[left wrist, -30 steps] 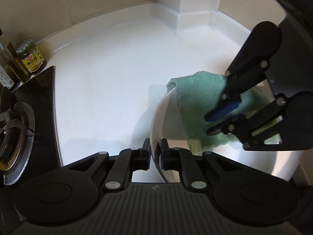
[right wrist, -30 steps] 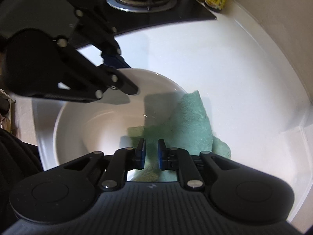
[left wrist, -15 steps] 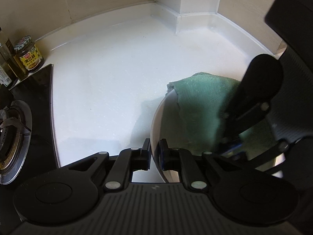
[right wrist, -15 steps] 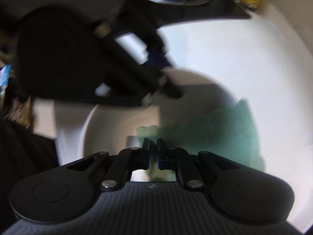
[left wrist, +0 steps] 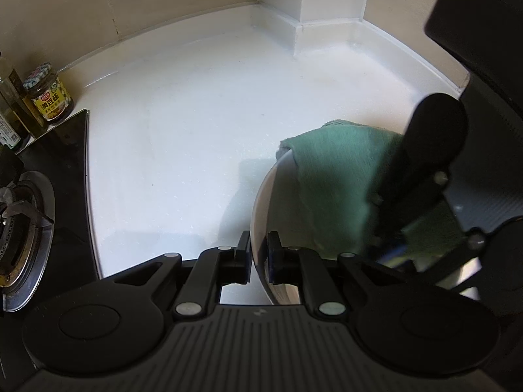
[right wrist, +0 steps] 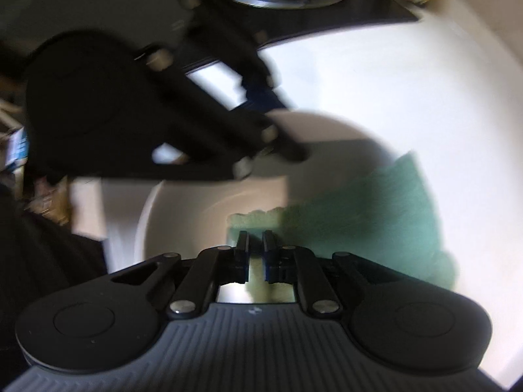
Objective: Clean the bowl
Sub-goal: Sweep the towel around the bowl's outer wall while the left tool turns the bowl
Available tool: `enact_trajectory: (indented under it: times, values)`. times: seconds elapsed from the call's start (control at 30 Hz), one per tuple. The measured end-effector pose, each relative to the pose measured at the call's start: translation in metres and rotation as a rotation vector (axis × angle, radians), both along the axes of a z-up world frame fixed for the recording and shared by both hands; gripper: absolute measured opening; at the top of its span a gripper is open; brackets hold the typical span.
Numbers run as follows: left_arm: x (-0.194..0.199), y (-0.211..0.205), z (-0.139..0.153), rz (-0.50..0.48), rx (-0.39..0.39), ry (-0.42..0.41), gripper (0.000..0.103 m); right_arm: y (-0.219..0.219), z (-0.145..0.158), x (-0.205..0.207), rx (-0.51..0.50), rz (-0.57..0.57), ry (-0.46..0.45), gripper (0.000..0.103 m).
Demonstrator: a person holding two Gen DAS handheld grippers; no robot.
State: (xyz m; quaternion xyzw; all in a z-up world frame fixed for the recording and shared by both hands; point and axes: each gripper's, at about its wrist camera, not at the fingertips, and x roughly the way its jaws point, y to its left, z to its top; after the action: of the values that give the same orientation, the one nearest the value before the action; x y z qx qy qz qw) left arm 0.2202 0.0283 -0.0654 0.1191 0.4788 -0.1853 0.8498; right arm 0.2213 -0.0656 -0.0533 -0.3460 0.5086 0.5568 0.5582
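We clamped the bowl (left wrist: 261,209) rim in the left hand-held gripper (left wrist: 259,258) (glazed, likely slippery); the right hand-held gripper (right wrist: 255,254) pinched the soft cloth (right wrist: 359,222) inside.

Cloth (left wrist: 333,176) in bowl (left wrist: 261,196) on counter (left wrist: 183,150)

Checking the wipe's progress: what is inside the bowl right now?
Inside the white bowl lies a green cloth, pinched by the right hand-held gripper and draped over the far rim. The cloth and gripper hide the bowl's surface beneath.
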Motion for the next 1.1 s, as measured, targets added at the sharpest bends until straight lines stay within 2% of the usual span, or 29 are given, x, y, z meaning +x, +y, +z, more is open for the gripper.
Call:
enact_trajectory:
  times: [0.07,0.1,0.2,0.23,0.3,0.37,0.43,0.47,0.5,0.53,0.6,0.77,0.83,0.9,1.0,1.1]
  values:
    - [-0.006,-0.005,0.000,-0.001,-0.001,-0.001,0.008,-0.003,-0.002,0.007,-0.052,-0.005,0.020,0.003]
    - [-0.003,-0.006,0.000,0.008,-0.002,0.000,0.008,-0.003,-0.003,0.010,-0.088,-0.001,-0.008,0.000]
    - [0.022,-0.003,0.002,0.061,-0.010,0.005,0.008,-0.003,-0.002,0.013,-0.153,-0.005,-0.193,0.000]
    - [0.021,-0.004,0.003,0.062,-0.012,0.004,0.008,-0.003,-0.001,0.014,-0.151,-0.011,-0.217,0.001]
    - [0.020,-0.005,0.003,0.062,-0.016,0.003,0.008,-0.005,0.007,0.016,-0.102,-0.041,-0.235,0.005]
    - [0.019,-0.007,0.004,0.063,-0.021,0.002,0.008,-0.011,0.023,0.023,-0.012,-0.092,-0.206,0.007]
    - [0.018,-0.010,0.004,0.064,-0.024,0.001,0.008,-0.027,0.050,0.031,0.128,-0.188,-0.216,0.014]
    - [0.018,-0.011,0.004,0.064,-0.024,0.000,0.008,-0.034,0.058,0.034,0.163,-0.224,-0.250,0.018]
    - [0.017,-0.013,0.004,0.064,-0.024,-0.001,0.008,-0.040,0.066,0.037,0.196,-0.259,-0.283,0.027]
    - [0.016,-0.014,0.004,0.063,-0.022,-0.001,0.008,-0.043,0.069,0.040,0.206,-0.279,-0.305,0.030]
    - [0.015,-0.018,0.004,0.061,-0.017,-0.002,0.008,-0.050,0.069,0.046,0.186,-0.326,-0.361,0.030]
    - [0.015,-0.026,0.006,0.062,-0.012,-0.002,0.008,-0.049,0.039,0.033,0.080,-0.247,-0.355,0.032]
    - [0.015,-0.025,0.007,0.066,-0.011,0.000,0.008,-0.042,0.039,0.039,0.054,-0.227,-0.368,0.031]
    - [0.016,-0.025,0.007,0.071,-0.010,0.003,0.008,-0.038,0.025,0.035,0.002,-0.217,-0.393,0.028]
    - [0.017,-0.025,0.009,0.077,-0.008,0.008,0.008,-0.033,0.030,0.036,0.033,-0.201,-0.401,0.014]
    - [0.016,-0.024,0.009,0.081,-0.010,0.009,0.008,-0.040,0.050,0.034,0.084,-0.208,-0.437,0.007]
